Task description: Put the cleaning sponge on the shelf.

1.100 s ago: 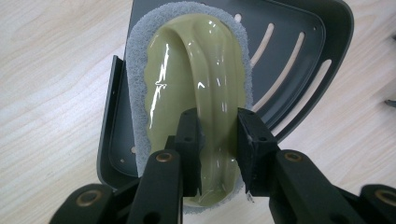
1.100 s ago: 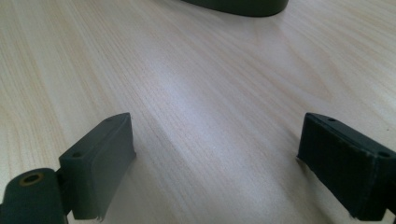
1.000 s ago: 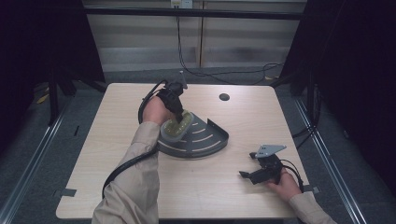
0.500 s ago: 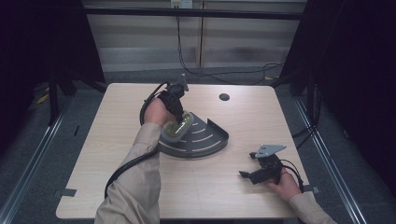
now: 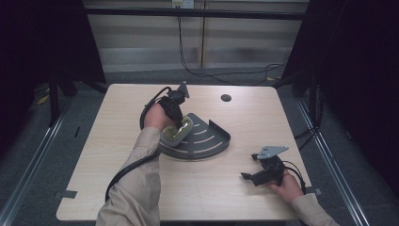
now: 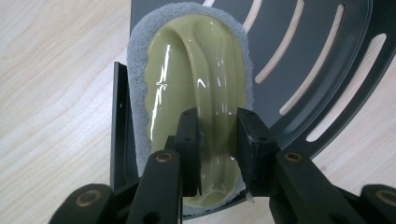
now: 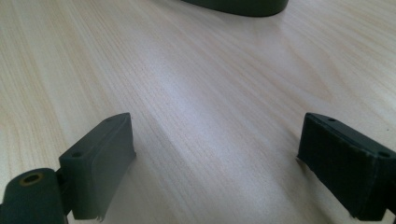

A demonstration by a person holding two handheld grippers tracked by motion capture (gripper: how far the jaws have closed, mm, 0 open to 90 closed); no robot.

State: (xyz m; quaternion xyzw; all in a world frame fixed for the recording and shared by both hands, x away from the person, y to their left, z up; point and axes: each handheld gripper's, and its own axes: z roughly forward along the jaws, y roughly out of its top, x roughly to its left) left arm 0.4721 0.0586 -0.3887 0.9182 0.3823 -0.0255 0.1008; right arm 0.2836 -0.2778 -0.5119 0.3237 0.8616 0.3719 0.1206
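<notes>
A dark grey quarter-round tray with curved slots lies mid-table. On its left part rests a scrubber with an olive-green glossy handle on a grey pad. In the left gripper view the scrubber lies over the tray's straight wall, and my left gripper is shut on the raised ridge of its handle. In the high view the left gripper is held from above by the person's hand. My right gripper rests low near the front right of the table, open, with bare wood between its jaws.
A round cable hole sits in the table's far middle. The left gripper's black cable trails along the sleeve toward the front edge. The tray's curved rim shows far off in the right gripper view. Dark curtains flank the table.
The left hand with the scrubber has barely shifted on the tray. The right gripper has stayed in place.
</notes>
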